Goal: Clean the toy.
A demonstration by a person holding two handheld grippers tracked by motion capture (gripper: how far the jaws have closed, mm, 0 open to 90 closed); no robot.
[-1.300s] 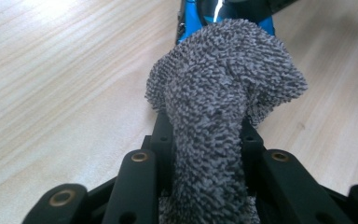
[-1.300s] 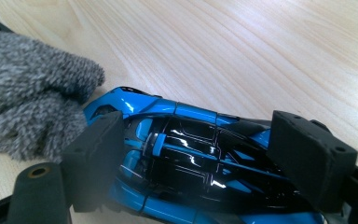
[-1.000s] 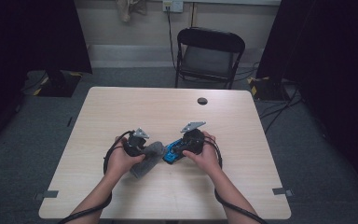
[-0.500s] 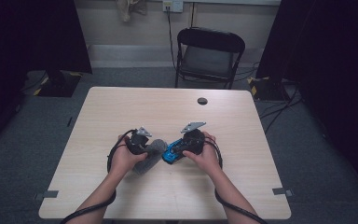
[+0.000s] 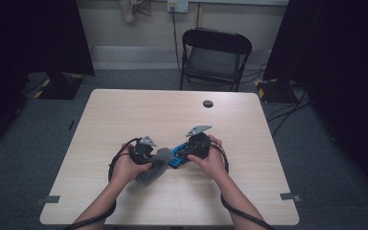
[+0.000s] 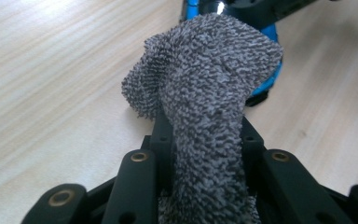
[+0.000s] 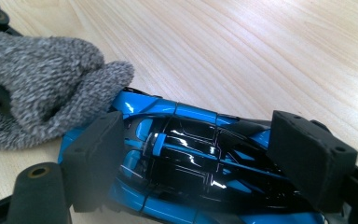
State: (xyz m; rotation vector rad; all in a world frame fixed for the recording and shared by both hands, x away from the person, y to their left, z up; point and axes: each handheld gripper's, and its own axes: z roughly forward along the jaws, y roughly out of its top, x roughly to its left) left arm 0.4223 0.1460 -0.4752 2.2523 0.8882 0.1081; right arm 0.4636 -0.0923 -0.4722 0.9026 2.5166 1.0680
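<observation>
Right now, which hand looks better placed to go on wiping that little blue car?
The left. Its claw is shut on the grey cloth, whose end touches the blue toy car. The right claw grips the car by its sides, steadying it on the table.

Grey cloth (image 6: 205, 93), blue-and-black toy car (image 7: 191, 158)

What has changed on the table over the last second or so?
Little has changed. The left gripper has shifted the grey cloth slightly against the end of the blue toy car, still clamped in its jaws. The right gripper stays where it was, its jaws either side of the car. The small dark disc on the table and the chair have not moved.
</observation>
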